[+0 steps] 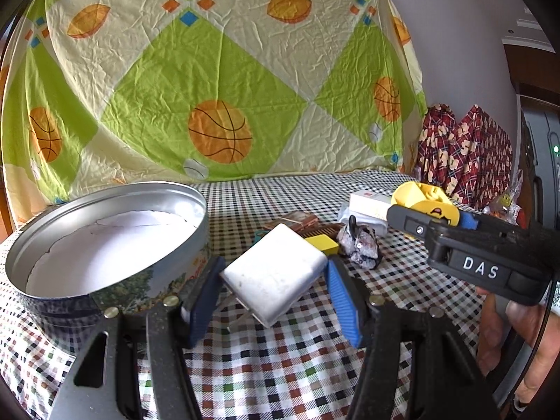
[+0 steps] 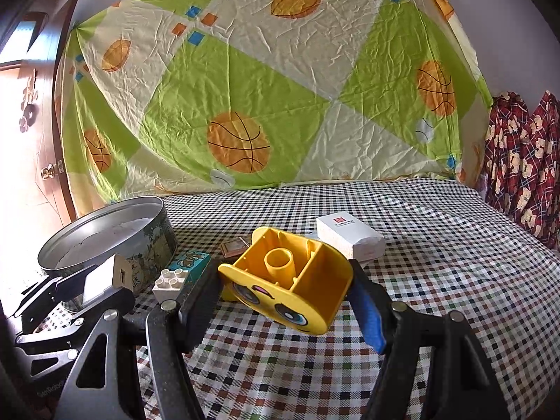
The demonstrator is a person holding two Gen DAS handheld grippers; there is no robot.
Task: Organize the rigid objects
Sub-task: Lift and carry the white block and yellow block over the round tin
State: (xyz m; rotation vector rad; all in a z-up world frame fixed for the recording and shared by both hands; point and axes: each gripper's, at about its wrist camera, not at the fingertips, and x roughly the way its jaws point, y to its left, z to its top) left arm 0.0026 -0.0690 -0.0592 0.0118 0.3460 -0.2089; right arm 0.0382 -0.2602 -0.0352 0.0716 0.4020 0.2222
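My left gripper [image 1: 274,274] is shut on a white plug adapter [image 1: 274,278] and holds it above the checked cloth, just right of a round metal tin [image 1: 105,241] lined with white paper. My right gripper [image 2: 285,288] is shut on a yellow face-printed toy block [image 2: 290,281], hollow side up, held above the cloth. In the left wrist view the right gripper [image 1: 434,215] and the yellow block [image 1: 425,199] show at the right. In the right wrist view the left gripper with the adapter [image 2: 103,278] shows at the left beside the tin [image 2: 108,241].
On the checked cloth [image 2: 437,252] lie a white box [image 2: 350,239], a white studded brick [image 2: 169,285], a teal printed block [image 2: 190,262], small brown cards [image 2: 234,246], a small grey figure [image 1: 360,245] and a yellow piece [image 1: 323,243]. A basketball-print sheet hangs behind.
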